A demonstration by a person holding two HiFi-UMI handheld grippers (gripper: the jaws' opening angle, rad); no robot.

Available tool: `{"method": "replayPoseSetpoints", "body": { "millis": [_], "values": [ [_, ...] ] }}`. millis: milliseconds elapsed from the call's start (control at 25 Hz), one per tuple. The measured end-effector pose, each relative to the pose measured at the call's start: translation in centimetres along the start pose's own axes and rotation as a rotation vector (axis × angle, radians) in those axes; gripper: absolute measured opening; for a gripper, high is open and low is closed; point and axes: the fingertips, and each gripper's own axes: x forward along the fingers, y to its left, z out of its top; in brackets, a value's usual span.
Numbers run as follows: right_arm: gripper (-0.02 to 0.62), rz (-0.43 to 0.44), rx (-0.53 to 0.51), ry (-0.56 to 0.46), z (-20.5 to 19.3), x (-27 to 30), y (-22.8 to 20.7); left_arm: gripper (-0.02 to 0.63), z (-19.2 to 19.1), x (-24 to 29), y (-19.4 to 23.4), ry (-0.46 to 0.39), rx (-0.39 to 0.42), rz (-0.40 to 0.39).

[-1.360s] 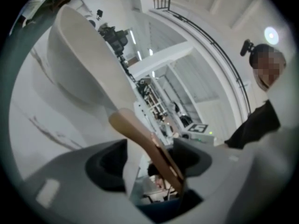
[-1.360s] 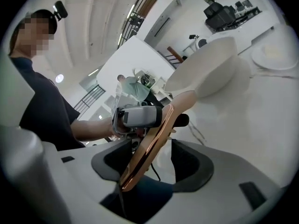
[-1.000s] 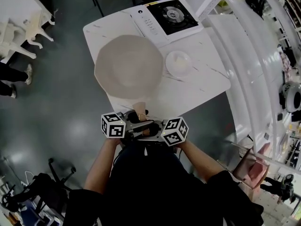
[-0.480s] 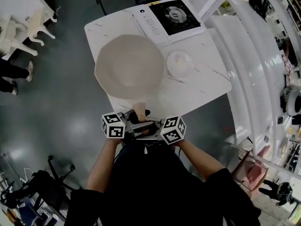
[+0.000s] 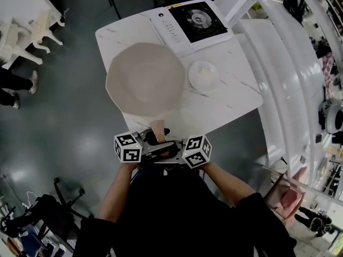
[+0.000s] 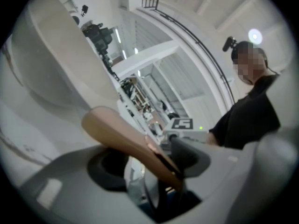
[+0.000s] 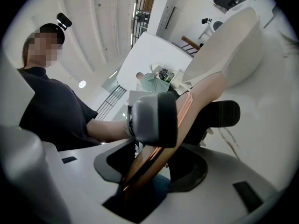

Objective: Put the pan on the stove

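Pan [image 5: 146, 79] rests on the table, close in front of the stove [image 5: 190, 20]. Left gripper [image 6: 149, 160] and right gripper [image 7: 187, 118] have just closed on its wooden handle [image 5: 158, 126]. Gripped only at the handle's end, it can twist and hit the stove's edge.

The pan [image 5: 146, 79] lies over the left part of the table [image 5: 230, 98], its handle [image 5: 158, 126] past the near edge; the stove [image 5: 187, 21] lies behind it at the far edge; a small bowl [image 5: 203, 74] stands just right of the pan.

Could not read the stove's [image 5: 190, 20] control markings; lost part of the pan [image 6: 46, 69] past the left gripper view's edge.
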Motion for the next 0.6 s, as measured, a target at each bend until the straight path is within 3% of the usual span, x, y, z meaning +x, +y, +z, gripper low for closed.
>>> {"method": "replayPoseSetpoints", "body": {
  "millis": [600],
  "values": [
    [0.198, 0.007, -0.061, 0.011, 3.3, -0.9, 3.4, 0.284, 3.7, -0.2, -3.4, -0.007, 0.050, 0.001]
  ]
}}
